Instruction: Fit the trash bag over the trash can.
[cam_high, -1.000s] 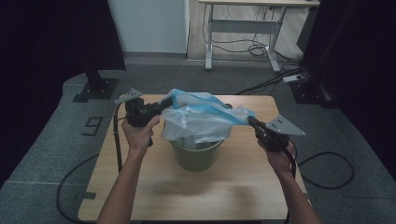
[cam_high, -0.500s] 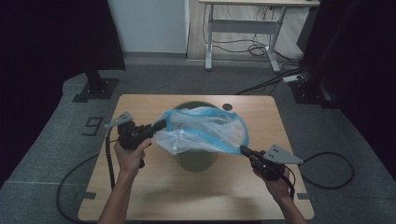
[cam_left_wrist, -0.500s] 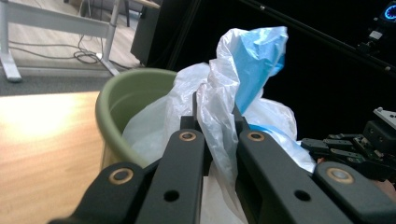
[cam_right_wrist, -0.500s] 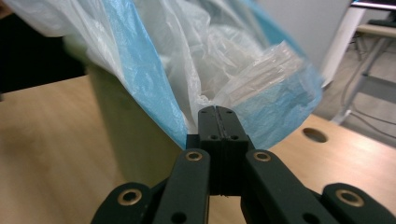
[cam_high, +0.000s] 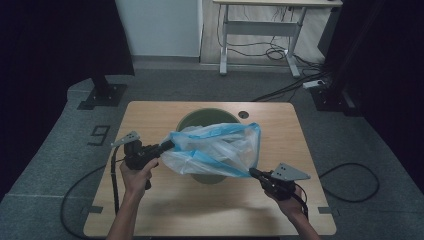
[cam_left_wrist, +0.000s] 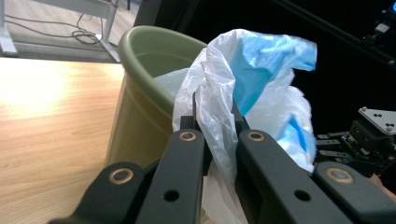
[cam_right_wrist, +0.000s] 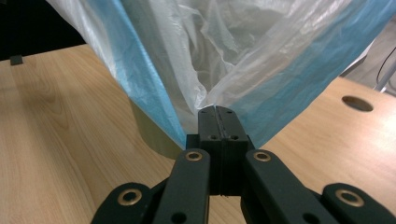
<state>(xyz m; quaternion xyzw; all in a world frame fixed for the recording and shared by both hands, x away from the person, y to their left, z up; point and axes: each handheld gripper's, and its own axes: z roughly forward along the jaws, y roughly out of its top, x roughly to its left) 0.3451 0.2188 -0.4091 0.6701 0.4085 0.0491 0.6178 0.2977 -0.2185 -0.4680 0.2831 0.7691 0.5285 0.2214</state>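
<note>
A light wooden table (cam_high: 150, 210) stands on grey carpet (cam_high: 55, 165). A green bin (cam_high: 200, 119) stands directly on its top, between the left tongs (cam_high: 167, 145) and the right tongs (cam_high: 251, 172), a little beyond both. A round cable hole (cam_high: 243, 115) is cut in the top past the bin, on the far side from the right tongs. The wood nearer the person, behind both tongs, is bare
</note>
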